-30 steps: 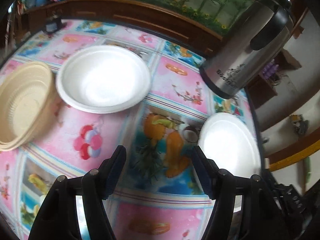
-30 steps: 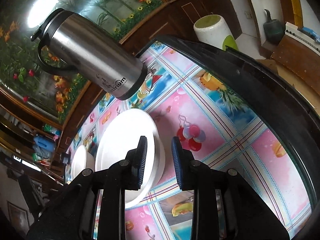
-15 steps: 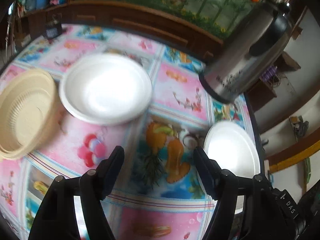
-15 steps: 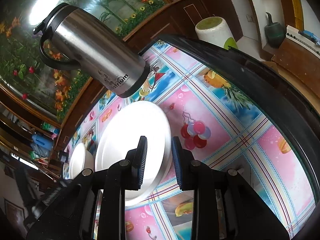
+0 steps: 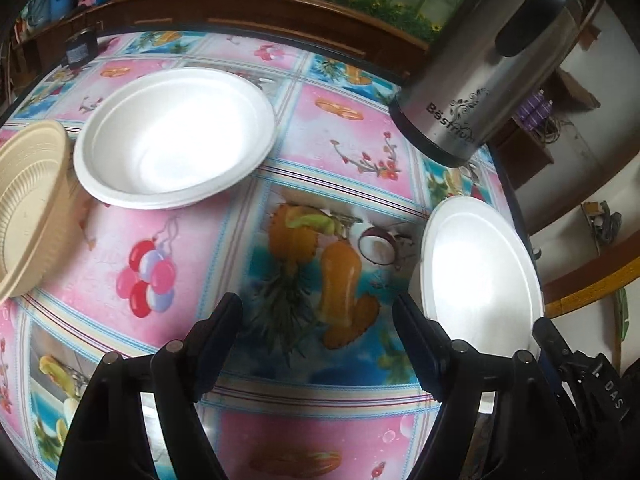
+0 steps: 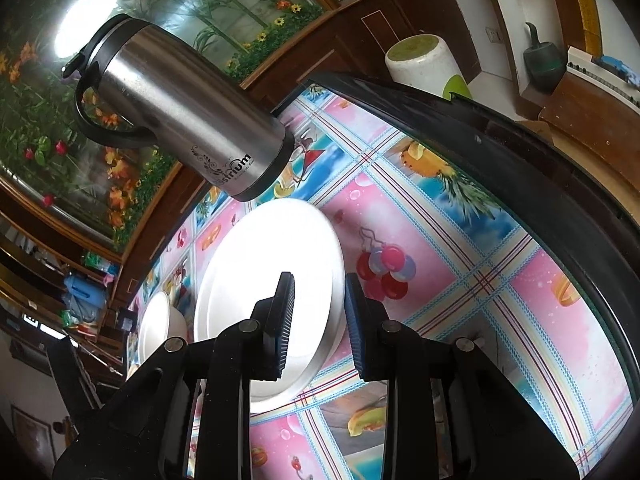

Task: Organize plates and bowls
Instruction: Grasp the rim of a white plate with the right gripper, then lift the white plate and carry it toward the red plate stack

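A white foam plate [image 6: 260, 264] lies near the table's right edge, also in the left wrist view as the plate [image 5: 480, 272]. My right gripper [image 6: 318, 300] is shut on the plate's near rim, one pad on top and one against the outer side. A white foam bowl [image 5: 172, 140] sits at the back left, beside a stack of beige ribbed bowls [image 5: 28, 208] at the far left. My left gripper [image 5: 318, 316] hovers over the fruit-print cloth between bowl and plate; its jaws are opening with nothing between them.
A steel thermos jug [image 5: 480, 72] with a black handle stands at the back right, just behind the plate. The table [image 6: 520, 168] has a dark raised rim. A small dark object [image 5: 80, 50] sits at the far back left. Wooden cabinets surround the table.
The left gripper's jaws have spread wider and it has dropped a little toward the tablecloth. The right gripper keeps its hold on the plate and has hardly moved.
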`<state>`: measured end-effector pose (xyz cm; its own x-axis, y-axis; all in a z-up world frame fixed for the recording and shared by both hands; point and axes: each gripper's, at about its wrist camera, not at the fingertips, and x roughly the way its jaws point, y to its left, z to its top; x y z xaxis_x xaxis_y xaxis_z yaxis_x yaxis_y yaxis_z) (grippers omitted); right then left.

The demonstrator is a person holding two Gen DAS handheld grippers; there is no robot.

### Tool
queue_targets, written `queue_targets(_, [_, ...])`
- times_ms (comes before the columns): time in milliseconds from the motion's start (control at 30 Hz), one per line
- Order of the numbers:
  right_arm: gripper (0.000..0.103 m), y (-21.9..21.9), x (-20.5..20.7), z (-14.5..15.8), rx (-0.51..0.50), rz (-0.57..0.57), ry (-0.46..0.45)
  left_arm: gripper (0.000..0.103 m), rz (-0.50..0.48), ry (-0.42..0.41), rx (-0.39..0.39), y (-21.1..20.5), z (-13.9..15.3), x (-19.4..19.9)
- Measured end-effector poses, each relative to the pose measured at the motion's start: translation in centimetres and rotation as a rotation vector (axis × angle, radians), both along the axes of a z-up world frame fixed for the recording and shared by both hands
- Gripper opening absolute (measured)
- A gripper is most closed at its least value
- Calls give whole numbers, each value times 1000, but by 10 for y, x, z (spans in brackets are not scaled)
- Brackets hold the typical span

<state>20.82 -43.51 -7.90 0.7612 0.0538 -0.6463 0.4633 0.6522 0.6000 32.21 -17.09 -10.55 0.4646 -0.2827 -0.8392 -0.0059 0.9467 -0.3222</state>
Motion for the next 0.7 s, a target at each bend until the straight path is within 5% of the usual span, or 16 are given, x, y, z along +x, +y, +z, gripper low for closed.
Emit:
queue_targets(200, [23, 2, 1, -1, -24, -10, 17, 78, -6, 13, 4, -1, -2, 0])
queue_targets(333, [9, 4, 4, -5, -51, -22, 49, 79, 5, 26, 16, 2, -5, 2])
queue_targets(700, [9, 22, 6, 3, -105, 38, 50, 79, 34, 48, 26, 16, 0, 5])
